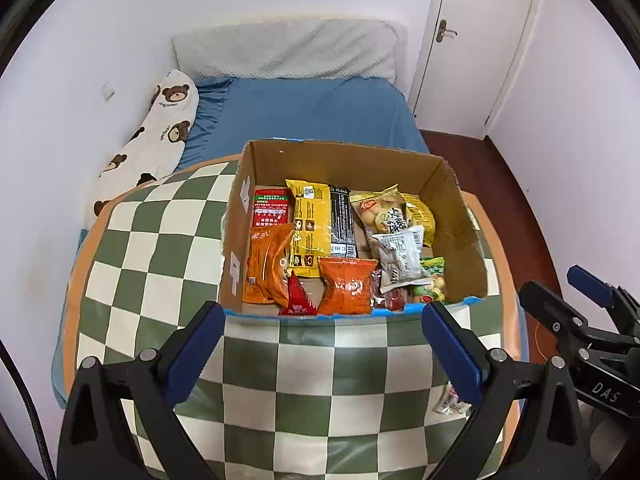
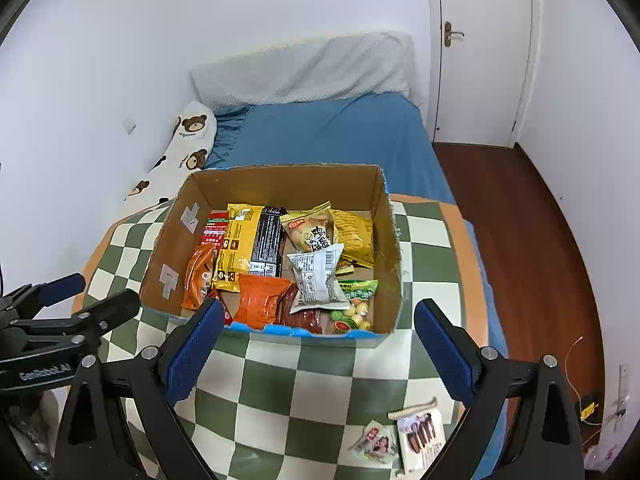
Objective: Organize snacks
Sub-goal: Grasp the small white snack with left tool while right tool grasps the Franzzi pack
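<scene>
Bedroom: blue bed (image 1: 316, 112) behind, bear-print pillow (image 1: 160, 136) against wall, white door (image 1: 476, 40) far right. Green-white checkered surface (image 1: 304, 380) in front. Cardboard box (image 1: 340, 162) on surface, holding snacks: orange packet (image 1: 347, 286), yellow packet (image 1: 310, 228), black bar (image 1: 342, 220), grey-white packet (image 1: 400, 256), green candy bag (image 1: 430, 280). Two small packets (image 2: 400, 440) loose on surface near right tongs (image 2: 318, 346). Left tongs (image 1: 322, 350) released, jaws wide apart, empty, just short of box. Right tongs likewise released, empty.
</scene>
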`<state>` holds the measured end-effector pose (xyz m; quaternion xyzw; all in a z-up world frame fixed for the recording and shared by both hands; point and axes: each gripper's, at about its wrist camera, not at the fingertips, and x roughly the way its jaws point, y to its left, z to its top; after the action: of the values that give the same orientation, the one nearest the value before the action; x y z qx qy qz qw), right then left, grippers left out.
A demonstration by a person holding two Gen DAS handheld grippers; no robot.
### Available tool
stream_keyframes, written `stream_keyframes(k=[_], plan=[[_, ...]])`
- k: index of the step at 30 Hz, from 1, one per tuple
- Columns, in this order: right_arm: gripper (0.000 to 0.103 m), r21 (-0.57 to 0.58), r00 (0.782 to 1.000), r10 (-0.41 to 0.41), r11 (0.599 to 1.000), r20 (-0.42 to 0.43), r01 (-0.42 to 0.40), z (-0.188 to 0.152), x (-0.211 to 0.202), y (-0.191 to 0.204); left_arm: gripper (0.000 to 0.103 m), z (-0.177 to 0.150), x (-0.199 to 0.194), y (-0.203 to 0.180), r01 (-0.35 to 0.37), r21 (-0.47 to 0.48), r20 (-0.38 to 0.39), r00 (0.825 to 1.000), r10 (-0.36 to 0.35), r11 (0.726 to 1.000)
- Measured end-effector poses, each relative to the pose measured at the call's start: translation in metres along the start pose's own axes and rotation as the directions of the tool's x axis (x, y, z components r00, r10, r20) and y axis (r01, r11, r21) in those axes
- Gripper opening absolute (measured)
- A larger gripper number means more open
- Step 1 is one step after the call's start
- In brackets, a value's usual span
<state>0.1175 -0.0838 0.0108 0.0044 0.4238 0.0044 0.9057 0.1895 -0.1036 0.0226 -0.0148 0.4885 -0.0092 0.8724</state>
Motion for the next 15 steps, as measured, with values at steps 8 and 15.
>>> stream_keyframes(k=[8,15], plan=[[0.098,0.036,0.999,0.023,0.999,0.036,-0.024,-0.016,-0.031,0.001,0.101,-0.019,-0.028,-0.01,-0.028,0.035,0.051,0.998,0.026,0.999],[0.098,0.129,0.999,0.048,0.991,-0.002,-0.047,-0.036,-0.028,-0.017,0.101,-0.029,-0.022,-0.021,-0.055,0.061,0.045,0.998,0.052,0.997]])
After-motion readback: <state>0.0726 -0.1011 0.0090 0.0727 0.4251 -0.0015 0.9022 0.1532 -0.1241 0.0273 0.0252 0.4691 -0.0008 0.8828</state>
